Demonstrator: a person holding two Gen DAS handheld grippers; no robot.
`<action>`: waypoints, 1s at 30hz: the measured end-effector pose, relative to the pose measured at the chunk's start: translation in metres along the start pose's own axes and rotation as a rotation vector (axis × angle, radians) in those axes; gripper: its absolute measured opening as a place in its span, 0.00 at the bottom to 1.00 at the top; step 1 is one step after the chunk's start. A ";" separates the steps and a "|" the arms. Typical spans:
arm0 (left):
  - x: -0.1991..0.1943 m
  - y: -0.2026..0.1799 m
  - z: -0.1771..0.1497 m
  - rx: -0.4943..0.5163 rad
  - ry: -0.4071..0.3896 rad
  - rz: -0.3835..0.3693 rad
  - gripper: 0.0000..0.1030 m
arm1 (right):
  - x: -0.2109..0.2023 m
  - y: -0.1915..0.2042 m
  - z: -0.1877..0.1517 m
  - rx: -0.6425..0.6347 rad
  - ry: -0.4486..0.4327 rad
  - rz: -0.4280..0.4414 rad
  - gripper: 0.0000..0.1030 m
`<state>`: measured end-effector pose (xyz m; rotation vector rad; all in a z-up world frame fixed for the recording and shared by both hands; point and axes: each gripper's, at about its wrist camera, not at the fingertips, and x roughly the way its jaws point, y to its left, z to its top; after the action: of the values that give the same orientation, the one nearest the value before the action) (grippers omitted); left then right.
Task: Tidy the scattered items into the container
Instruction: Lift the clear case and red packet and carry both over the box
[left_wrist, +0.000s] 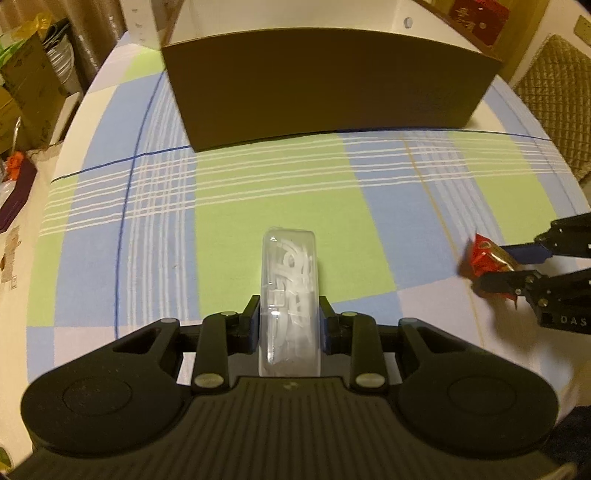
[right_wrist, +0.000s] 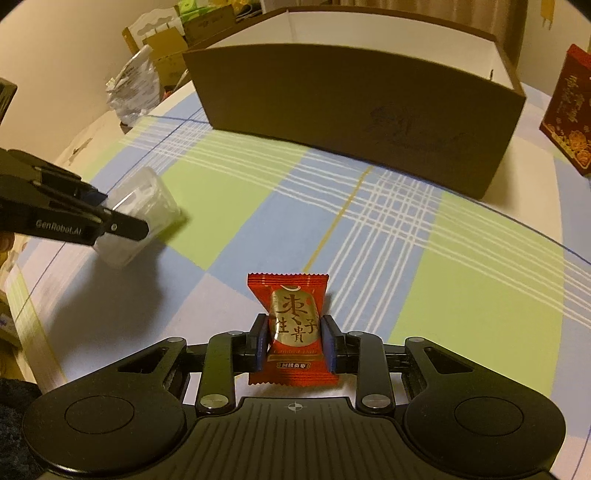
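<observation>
My left gripper is shut on a clear plastic box of white bits and holds it above the checked tablecloth. It also shows in the right wrist view with the clear box. My right gripper is shut on a red and gold candy packet, also off the cloth; it shows at the right edge of the left wrist view with the packet. The brown cardboard container stands open at the far side of the table.
The round table has a green, blue and white checked cloth. A red gift box stands right of the container. Cardboard boxes and plastic bags crowd the far left, off the table edge.
</observation>
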<state>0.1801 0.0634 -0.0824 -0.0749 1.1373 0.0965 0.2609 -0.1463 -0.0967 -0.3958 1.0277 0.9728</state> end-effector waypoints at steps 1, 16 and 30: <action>0.000 -0.002 0.000 0.006 -0.003 -0.004 0.24 | -0.001 0.000 0.000 0.001 -0.003 -0.003 0.31; -0.006 -0.009 -0.001 0.034 -0.019 -0.035 0.24 | -0.009 0.005 -0.001 0.012 -0.013 0.024 0.31; -0.023 -0.012 0.010 0.020 -0.068 -0.122 0.24 | -0.018 -0.003 0.005 0.125 -0.030 0.138 0.31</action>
<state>0.1810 0.0513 -0.0574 -0.1220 1.0628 -0.0204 0.2631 -0.1530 -0.0789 -0.2083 1.0934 1.0281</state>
